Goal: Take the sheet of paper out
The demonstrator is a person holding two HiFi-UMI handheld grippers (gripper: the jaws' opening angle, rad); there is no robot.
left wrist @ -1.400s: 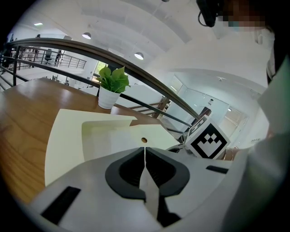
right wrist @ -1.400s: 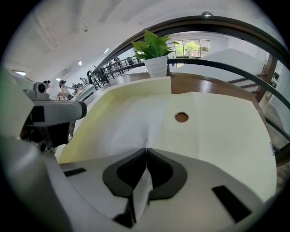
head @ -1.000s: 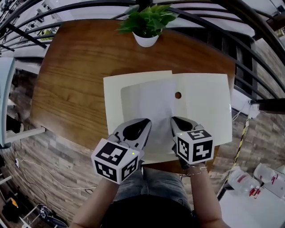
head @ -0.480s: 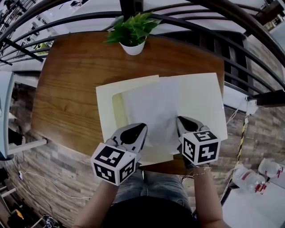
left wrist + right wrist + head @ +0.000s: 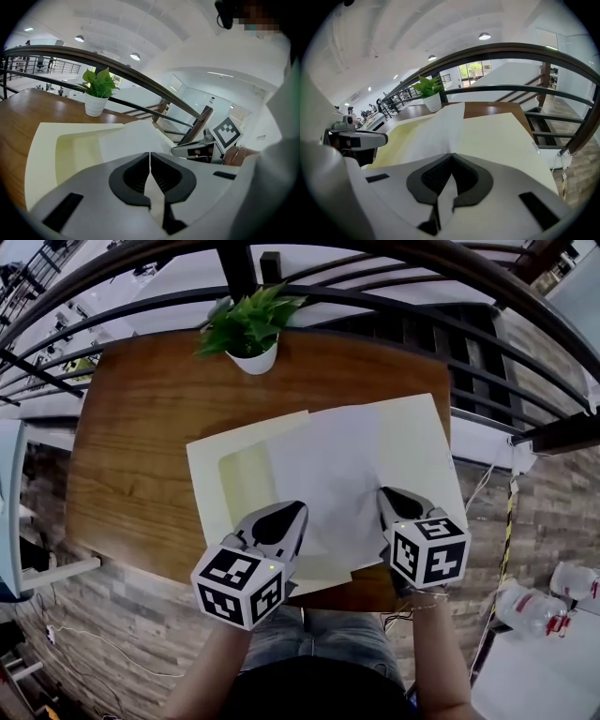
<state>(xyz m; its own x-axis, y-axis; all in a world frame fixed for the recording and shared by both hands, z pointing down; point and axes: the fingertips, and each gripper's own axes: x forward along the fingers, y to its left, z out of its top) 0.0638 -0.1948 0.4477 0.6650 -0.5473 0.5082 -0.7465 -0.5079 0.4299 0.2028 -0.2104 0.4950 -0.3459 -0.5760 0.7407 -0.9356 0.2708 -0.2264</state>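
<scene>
Head view, looking steeply down: a wooden bench (image 5: 131,437) carries an open cream folder (image 5: 208,474). A white sheet of paper (image 5: 328,465) lies slanted across the folder's middle, partly out of its pocket. We hold the sheet's near edge with the left gripper (image 5: 296,510) and the right gripper (image 5: 384,495), one toward each near corner. A potted plant (image 5: 246,329) stands at the far edge, with a dark railing (image 5: 375,277) beyond it.

Left gripper view: the jaws (image 5: 150,155) are pressed together on the sheet's (image 5: 129,138) thin edge, and paper shows between the pads. The folder (image 5: 42,150) spreads to the left, the plant (image 5: 97,93) stands far off, and the right gripper (image 5: 206,149) is to the right.

Right gripper view: the jaws (image 5: 451,157) are also closed on the sheet (image 5: 443,124), which rises in a soft ridge ahead. The folder (image 5: 501,136) lies beneath and the left gripper (image 5: 356,138) is at the left.

We judge the sheet light, limp and easy to crease or tear. Two holds along the near edge suit it, pulled evenly. The bench's near edge lies just under the grippers, with open room toward us. The plant and railing are well apart from the sheet.
</scene>
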